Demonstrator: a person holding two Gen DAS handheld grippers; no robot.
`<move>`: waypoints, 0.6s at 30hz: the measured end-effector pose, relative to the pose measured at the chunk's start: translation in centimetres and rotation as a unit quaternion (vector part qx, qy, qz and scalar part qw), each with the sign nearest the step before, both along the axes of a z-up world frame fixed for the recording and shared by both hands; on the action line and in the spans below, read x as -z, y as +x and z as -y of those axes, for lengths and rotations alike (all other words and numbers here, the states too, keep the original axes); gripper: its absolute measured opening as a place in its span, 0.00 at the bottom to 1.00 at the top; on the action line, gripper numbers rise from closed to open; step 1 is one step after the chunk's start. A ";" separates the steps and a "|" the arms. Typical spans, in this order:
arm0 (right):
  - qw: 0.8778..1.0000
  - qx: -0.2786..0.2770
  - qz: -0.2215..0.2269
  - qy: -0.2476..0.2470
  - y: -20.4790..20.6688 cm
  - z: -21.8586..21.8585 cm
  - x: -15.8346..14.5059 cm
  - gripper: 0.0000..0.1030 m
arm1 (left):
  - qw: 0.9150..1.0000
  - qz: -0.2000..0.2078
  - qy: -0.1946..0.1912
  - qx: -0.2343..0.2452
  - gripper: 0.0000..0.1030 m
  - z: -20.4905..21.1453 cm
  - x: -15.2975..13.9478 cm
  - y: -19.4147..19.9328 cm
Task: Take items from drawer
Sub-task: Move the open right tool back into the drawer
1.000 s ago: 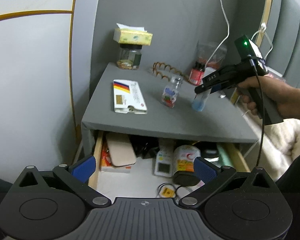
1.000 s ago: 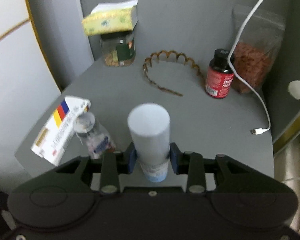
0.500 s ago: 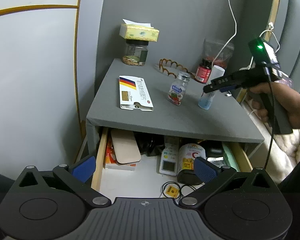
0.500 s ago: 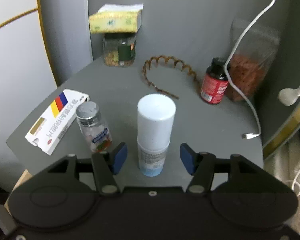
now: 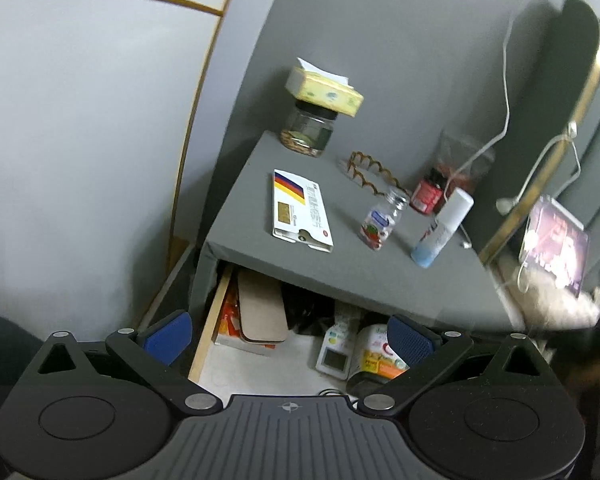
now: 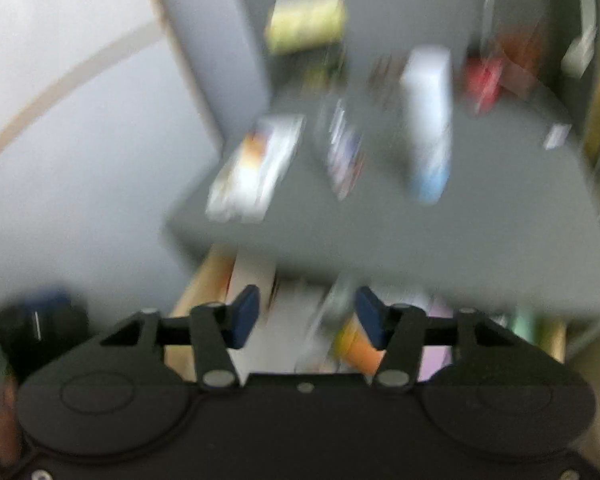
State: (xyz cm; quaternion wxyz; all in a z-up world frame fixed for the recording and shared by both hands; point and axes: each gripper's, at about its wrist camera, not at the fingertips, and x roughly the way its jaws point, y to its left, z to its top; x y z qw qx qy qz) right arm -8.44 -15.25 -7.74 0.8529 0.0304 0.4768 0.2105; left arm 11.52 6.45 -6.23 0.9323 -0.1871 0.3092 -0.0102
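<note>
The open drawer (image 5: 210, 320) under the grey nightstand top (image 5: 352, 264) holds a tan flat case (image 5: 260, 308), a white meter (image 5: 334, 352), a round can (image 5: 374, 360) and other items. My left gripper (image 5: 288, 336) is open and empty, held above the drawer's front. On the top stand a white spray bottle (image 5: 442, 228), a small clear pill bottle (image 5: 382, 220) and a white striped box (image 5: 300, 210). My right gripper (image 6: 306, 316) is open and empty in front of the drawer; its view is blurred, with the white bottle (image 6: 428, 120) far ahead.
At the back of the top are a glass jar (image 5: 308, 132) with a yellow tissue pack (image 5: 324, 88) on it, a brown wavy hairband (image 5: 374, 170), a red bottle (image 5: 430, 192), a snack bag and a white cable (image 5: 504, 92). A bed lies at the right.
My right gripper let go of the white bottle, left it standing on the top, and pulled back and down toward the drawer. It has left the left wrist view.
</note>
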 end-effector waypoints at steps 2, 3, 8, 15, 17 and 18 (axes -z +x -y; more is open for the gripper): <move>0.997 -0.012 -0.066 -0.045 -0.3 -1.4 2.3 0.37 | 1.000 0.004 -0.005 0.002 1.00 0.0 -0.1 -0.1; 0.994 -0.014 -0.093 -0.061 -0.4 -1.8 3.3 0.35 | 1.000 0.005 -0.006 0.002 1.00 0.0 -0.1 -0.1; 0.988 -0.003 -0.135 -0.076 -1.3 -2.7 5.1 0.34 | 1.000 0.014 -0.018 0.005 1.00 -0.1 -0.1 -0.4; 0.983 -0.008 -0.156 -0.098 -1.9 -4.3 5.5 0.32 | 0.999 0.028 -0.040 0.002 1.00 -0.7 -0.3 -0.7; 0.987 -0.001 -0.133 -0.087 -1.0 -5.0 5.2 0.49 | 0.998 0.038 -0.051 -0.005 1.00 -1.0 -0.4 -1.0; 0.990 0.005 -0.116 -0.077 -0.4 -5.6 4.9 0.56 | 0.997 0.044 -0.056 -0.012 1.00 -1.3 -0.5 -1.2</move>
